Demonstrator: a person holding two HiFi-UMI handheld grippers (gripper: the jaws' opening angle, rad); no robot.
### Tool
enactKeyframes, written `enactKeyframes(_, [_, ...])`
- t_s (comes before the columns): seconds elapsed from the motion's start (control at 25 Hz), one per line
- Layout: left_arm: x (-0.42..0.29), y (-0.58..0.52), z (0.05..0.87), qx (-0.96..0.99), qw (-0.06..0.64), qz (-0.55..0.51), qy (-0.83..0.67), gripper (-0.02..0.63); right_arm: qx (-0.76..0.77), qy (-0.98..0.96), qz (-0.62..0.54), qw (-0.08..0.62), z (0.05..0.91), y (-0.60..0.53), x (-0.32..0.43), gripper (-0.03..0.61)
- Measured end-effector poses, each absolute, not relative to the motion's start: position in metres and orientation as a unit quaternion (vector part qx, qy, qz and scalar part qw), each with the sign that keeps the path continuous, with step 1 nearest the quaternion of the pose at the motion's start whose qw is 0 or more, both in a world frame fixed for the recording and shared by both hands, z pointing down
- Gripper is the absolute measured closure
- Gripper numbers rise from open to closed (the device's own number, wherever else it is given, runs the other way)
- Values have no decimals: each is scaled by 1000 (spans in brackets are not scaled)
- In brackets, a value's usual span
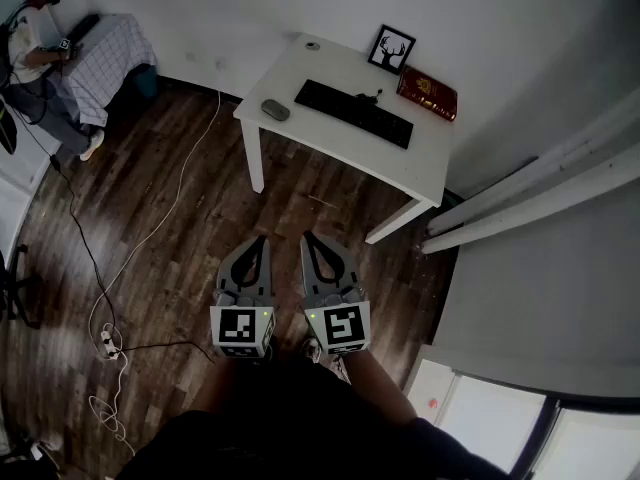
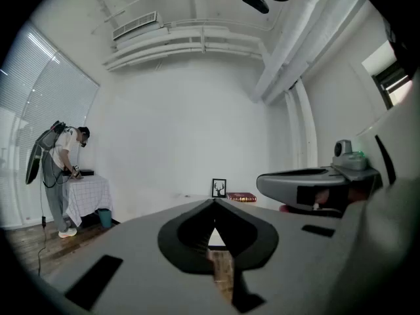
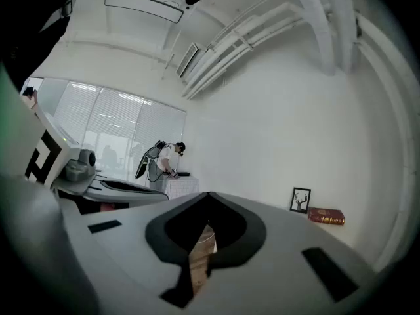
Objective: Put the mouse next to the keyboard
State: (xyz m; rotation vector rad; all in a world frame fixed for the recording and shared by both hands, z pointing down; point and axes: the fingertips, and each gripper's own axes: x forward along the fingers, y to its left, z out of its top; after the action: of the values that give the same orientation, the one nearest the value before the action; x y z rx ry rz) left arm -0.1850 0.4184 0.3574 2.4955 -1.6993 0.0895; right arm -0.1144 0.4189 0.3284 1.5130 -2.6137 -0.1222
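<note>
The small mouse (image 1: 275,110) shows dimly, apparently left of the keyboard (image 1: 353,113).

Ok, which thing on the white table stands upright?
The black-framed deer picture, at the back of the table; the mouse, keyboard and red book all lie flat.
</note>
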Motion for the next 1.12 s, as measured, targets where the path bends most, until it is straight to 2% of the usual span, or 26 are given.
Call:
enactKeyframes(0.36, [-208, 407, 367, 827, 78, 27, -556, 614, 497, -864, -43, 70, 342, 405, -142, 558])
enactKeyframes(0.88, [-293, 375, 372, 828, 72, 35, -554, 614, 499, -863, -41, 63, 339, 372, -229, 558])
enactKeyframes(1.12, [-290, 352, 375, 838, 81, 40, -538, 614, 513, -855, -28, 78, 342, 354, -227, 558])
